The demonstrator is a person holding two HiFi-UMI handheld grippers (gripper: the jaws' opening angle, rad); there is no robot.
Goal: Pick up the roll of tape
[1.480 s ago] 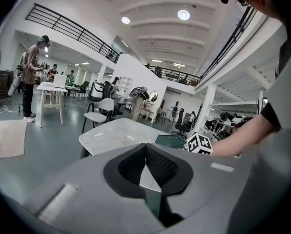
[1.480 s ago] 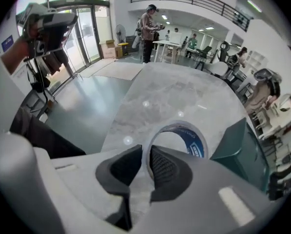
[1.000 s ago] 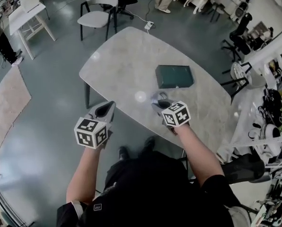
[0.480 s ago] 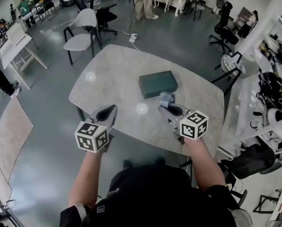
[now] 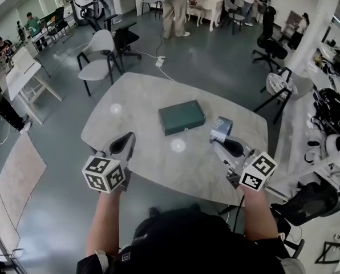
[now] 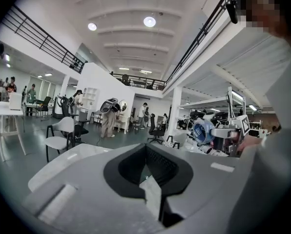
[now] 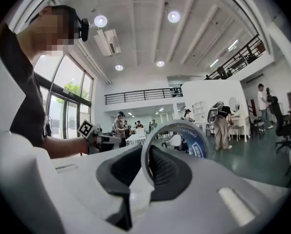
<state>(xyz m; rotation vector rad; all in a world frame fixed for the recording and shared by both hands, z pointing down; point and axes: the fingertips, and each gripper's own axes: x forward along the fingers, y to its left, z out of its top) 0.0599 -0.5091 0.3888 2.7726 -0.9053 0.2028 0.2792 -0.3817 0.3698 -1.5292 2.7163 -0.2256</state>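
The roll of tape (image 5: 221, 128), pale with a blue printed side, hangs above the right part of the marble table (image 5: 141, 96). My right gripper (image 5: 222, 141) is shut on it. In the right gripper view the roll (image 7: 184, 143) stands on edge, its rim pinched between the black pads (image 7: 167, 172). Over the table's near left edge my left gripper (image 5: 123, 145) is held up, shut and empty. The left gripper view shows its jaws (image 6: 148, 172) meeting with nothing between them, and the tape (image 6: 203, 131) far to the right.
A dark green flat box (image 5: 181, 117) lies mid-table. Beyond the table's far left corner stands a grey chair (image 5: 97, 61), and further left a white desk (image 5: 24, 73). Cluttered benches (image 5: 332, 113) run along the right. People stand at the back (image 5: 175, 7).
The right gripper has lifted the tape from beside the green box, up and to the right. The left gripper has risen a little, and the view has tilted up.
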